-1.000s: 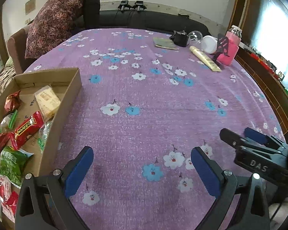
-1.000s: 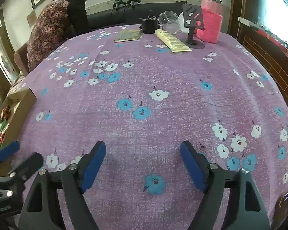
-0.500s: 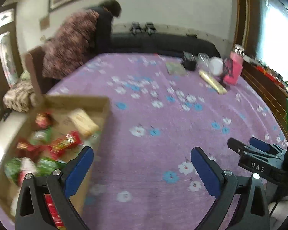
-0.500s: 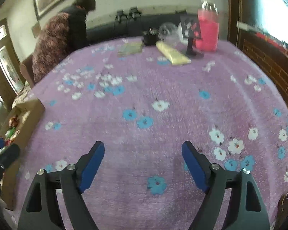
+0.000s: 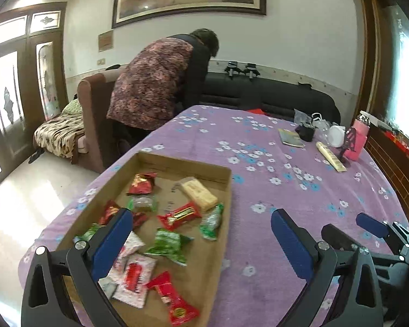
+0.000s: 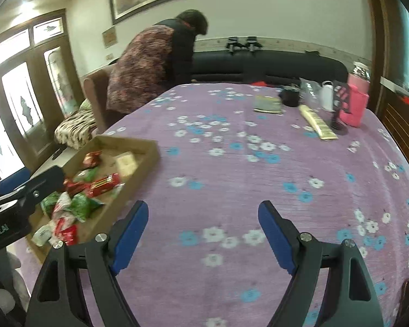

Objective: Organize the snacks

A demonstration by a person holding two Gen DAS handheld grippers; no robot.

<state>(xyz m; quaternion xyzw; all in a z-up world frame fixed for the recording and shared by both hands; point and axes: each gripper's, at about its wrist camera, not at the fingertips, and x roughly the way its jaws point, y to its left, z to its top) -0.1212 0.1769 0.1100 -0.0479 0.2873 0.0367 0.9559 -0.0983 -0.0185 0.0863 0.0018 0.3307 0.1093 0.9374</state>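
A shallow cardboard tray (image 5: 182, 166) sits at the left of the purple flowered table and holds several wrapped snacks: red packets (image 5: 178, 215), green packets (image 5: 169, 245), a pale yellow bar (image 5: 199, 193). It also shows in the right wrist view (image 6: 139, 141). My left gripper (image 5: 201, 234) is open and empty, raised above the tray's near right part. My right gripper (image 6: 203, 231) is open and empty above bare cloth, to the right of the tray. Each gripper shows at the edge of the other's view.
At the table's far right stand a pink jar (image 5: 358, 141), a yellow tube (image 5: 331, 158), a booklet (image 5: 290, 137), a black cup (image 5: 305, 132) and a phone stand (image 6: 339, 109). A person (image 5: 161, 87) bends over a dark sofa (image 5: 267, 95) behind the table. An armchair (image 5: 90, 120) stands at the left.
Both grippers have risen and tilted up, so the room comes into view. The left gripper has shifted left over the tray. Both stay open and empty.
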